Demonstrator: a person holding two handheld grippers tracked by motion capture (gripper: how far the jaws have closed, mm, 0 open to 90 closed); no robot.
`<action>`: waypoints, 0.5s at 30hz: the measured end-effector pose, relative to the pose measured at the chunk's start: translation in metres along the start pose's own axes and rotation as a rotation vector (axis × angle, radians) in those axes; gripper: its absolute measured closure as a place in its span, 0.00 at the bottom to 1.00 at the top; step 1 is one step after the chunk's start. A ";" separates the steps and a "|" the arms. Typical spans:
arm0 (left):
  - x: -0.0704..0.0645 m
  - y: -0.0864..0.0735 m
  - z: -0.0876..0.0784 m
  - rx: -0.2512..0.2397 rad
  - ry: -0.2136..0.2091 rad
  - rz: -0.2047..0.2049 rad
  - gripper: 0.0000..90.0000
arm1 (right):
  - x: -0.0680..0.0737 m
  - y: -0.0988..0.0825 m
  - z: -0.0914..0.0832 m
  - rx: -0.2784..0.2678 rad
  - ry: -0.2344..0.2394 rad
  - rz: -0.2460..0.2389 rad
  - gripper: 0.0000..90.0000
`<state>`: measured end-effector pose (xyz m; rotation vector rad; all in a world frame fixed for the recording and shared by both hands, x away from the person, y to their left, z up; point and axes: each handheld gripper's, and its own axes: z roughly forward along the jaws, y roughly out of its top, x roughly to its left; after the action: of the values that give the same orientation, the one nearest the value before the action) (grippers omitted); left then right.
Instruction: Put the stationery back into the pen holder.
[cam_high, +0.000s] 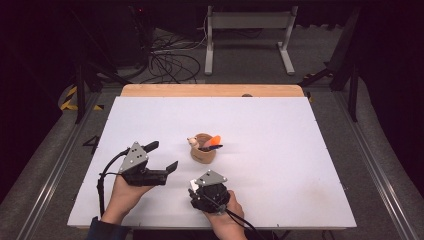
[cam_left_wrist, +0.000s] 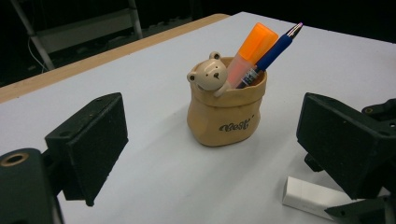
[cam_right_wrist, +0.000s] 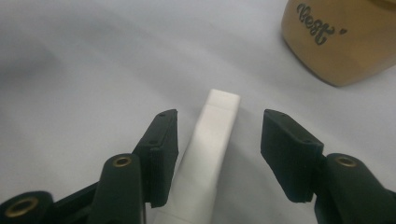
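In the lower left of the high view, the left gripper (cam_high: 161, 156) hangs over the white table (cam_high: 280, 150) with its jaws spread wide and nothing between them. Its own view looks past both jaws at the pot (cam_left_wrist: 227, 109), which stands in the middle of that frame.

A little right of it, at the lower centre of the high view, the right gripper (cam_high: 194, 186) points down at the eraser (cam_high: 194, 185). In the right gripper view the eraser (cam_right_wrist: 205, 154) lies flat on the table, in the centre and lower centre of the frame, between the 2 jaws. The jaws are half open; the left one seems almost at the eraser's side, the right one is clearly apart from it. I judge that nothing is gripped yet.

The eraser looks like a small white block, light and stiff, probably with a slightly rubbery skin, so it should not slip much. I would take it across its 2 long sides, near the middle, so it does not turn when lifted. Because it lies so low, the jaw tips must come almost to the table.

Further right and up stands the pot, a tan holder with a small bear (cam_left_wrist: 208, 74) on its rim, an orange marker (cam_left_wrist: 250, 51) and a blue pen (cam_left_wrist: 275, 49) inside. It is near the eraser but not touching. It could tip if a jaw strikes it.
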<state>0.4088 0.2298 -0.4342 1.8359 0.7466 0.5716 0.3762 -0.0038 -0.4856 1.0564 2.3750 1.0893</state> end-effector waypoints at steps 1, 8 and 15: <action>0.000 0.000 0.000 0.000 -0.001 0.000 0.11 | 0.001 -0.001 0.001 0.002 -0.001 0.000 0.53; 0.000 0.000 0.001 0.000 0.002 0.002 0.11 | 0.002 -0.006 0.002 0.008 -0.008 0.003 0.56; -0.001 0.000 0.001 0.002 -0.001 0.001 0.11 | 0.004 -0.007 0.002 0.006 -0.009 -0.002 0.58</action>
<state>0.4088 0.2290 -0.4347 1.8386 0.7461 0.5705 0.3710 -0.0027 -0.4916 1.0590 2.3736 1.0752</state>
